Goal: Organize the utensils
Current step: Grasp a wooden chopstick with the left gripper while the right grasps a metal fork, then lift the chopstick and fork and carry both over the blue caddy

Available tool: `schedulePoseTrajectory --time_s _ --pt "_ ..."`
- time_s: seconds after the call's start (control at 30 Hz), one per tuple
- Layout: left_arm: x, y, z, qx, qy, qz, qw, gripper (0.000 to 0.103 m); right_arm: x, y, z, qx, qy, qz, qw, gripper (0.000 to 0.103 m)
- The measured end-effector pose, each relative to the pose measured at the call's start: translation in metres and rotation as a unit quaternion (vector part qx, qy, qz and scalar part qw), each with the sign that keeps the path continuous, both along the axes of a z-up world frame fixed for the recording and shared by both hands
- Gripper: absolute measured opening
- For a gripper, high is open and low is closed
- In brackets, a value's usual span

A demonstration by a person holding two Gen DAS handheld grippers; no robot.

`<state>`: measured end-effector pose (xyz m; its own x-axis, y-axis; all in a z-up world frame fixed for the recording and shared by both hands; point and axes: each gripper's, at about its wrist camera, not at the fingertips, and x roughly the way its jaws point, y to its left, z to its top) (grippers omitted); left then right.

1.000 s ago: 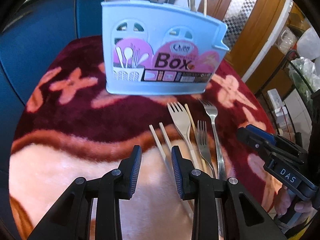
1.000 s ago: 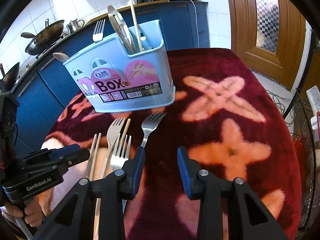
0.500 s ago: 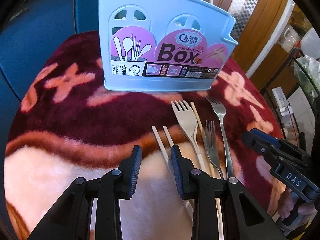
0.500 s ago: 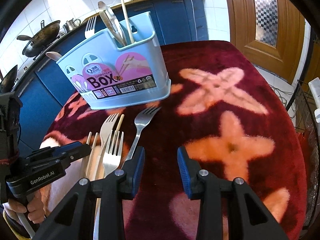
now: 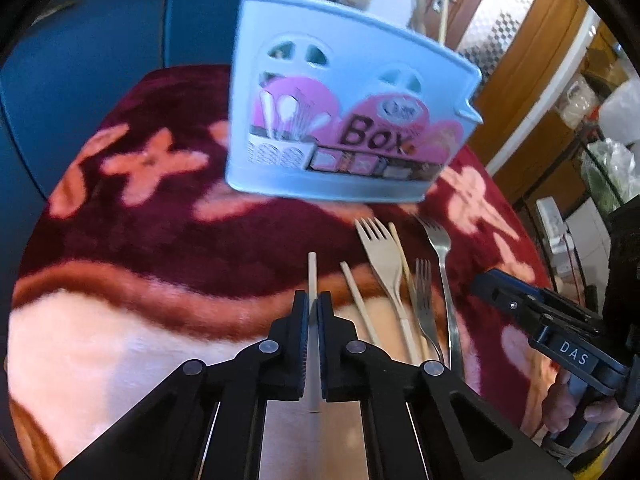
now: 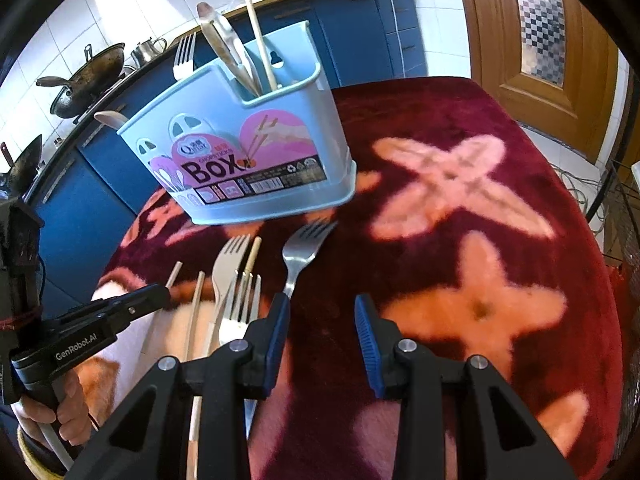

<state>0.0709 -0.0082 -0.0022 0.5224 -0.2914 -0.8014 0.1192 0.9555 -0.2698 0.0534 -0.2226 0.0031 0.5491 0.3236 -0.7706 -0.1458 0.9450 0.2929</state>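
At the left, the left gripper point(image 5: 313, 304) has just been closing, and its jaws now pinch one pale chopstick point(image 5: 311, 276), whose tip juts out ahead of the pads while its other end runs back under the gripper. A second ago the jaws stood apart over the cloth with both chopsticks lying loose side by side; now one is taken and appears slightly lifted off the blanket, so the pick-up step looks done and carrying it to the holder is the likely next move.

Just to the right, its partner chopstick point(image 5: 358, 304) lies alone on the red patterned blanket point(image 5: 160, 248), then a beige fork point(image 5: 380, 256), a thin wooden stick point(image 5: 402, 264), a small steel fork point(image 5: 424, 300) and a long steel fork point(image 5: 442, 264), all bunched and still to be sorted.

Beyond them stands the blue utensil box point(image 6: 248, 152) (labelled "Box"). Its right-hand compartment holds metal tongs point(image 6: 224, 48) and one upright chopstick point(image 6: 258, 36); a fork point(image 6: 182, 58) and a spoon point(image 6: 110, 118) rise from sections further left.

At the right, the right gripper point(image 6: 322, 328) hovers half open over bare blanket, nothing between its pads.
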Motion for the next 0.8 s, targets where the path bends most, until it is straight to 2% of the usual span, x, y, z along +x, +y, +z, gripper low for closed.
schedulePoseTrajectory --time_s 0.23,0.47,0.53,0.67,0.8 --pt "-0.001 0.022 0.013 -0.021 -0.029 0.025 0.999 0.004 0.029 -0.001 -0.008 0.047 0.04 0.0 0.998 0.037" --pt "0.0 0.031 0.021 -0.035 -0.053 0.031 0.9975 0.004 0.054 -0.004 -0.018 0.099 0.071 -0.011 0.992 0.037" --pt "0.0 0.032 0.022 -0.036 -0.058 0.032 0.9972 0.004 0.06 -0.004 -0.021 0.107 0.077 -0.014 0.991 0.033" --pt "0.002 0.036 0.024 -0.041 -0.062 0.035 0.9966 0.004 0.064 -0.005 -0.023 0.125 0.078 -0.015 0.989 0.017" --pt "0.002 0.04 0.027 -0.046 -0.068 0.038 0.9959 0.004 0.059 -0.008 -0.019 0.142 0.07 -0.01 0.987 0.011"
